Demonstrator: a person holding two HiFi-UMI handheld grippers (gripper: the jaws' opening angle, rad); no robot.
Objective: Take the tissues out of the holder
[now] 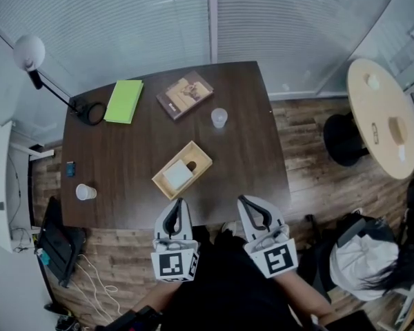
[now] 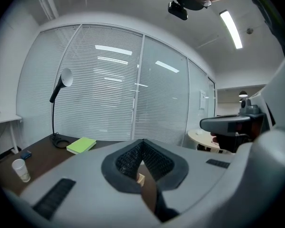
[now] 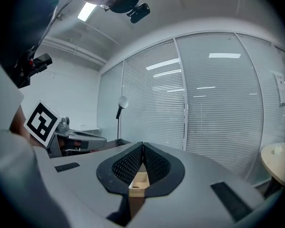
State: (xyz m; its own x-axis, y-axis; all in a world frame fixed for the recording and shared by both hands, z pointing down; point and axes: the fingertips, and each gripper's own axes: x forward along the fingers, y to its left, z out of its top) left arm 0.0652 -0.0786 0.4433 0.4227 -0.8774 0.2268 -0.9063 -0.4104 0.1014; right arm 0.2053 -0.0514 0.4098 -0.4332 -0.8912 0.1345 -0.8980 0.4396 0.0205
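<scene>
**A:** Where do the claws stand?

**B:** Side by side at the near edge of the counter point(image 1: 252, 150). The left claw point(image 1: 177, 203) has its jaws pressed together with nothing between them. The right claw point(image 1: 243, 200) is likewise closed and empty.

**A:** And the tissues?

**B:** The tissues point(image 1: 176, 176) lie in the wooden holder point(image 1: 201, 154), just beyond the left claw's tips. From the right claw they lie ahead and off to the left.

**A:** So the left is nearer?

**B:** Clearly, I'd judge. The holder's long axis runs slantwise, near-left to far-right. The white stack fills its nearer end, and that end faces the left claw. Either claw must open before it can pinch anything.

**A:** Anything behind?

**B:** A clear cup point(image 1: 219, 118), then a book point(image 1: 185, 94) and a green notebook point(image 1: 124, 101), all well apart from the holder.
</scene>
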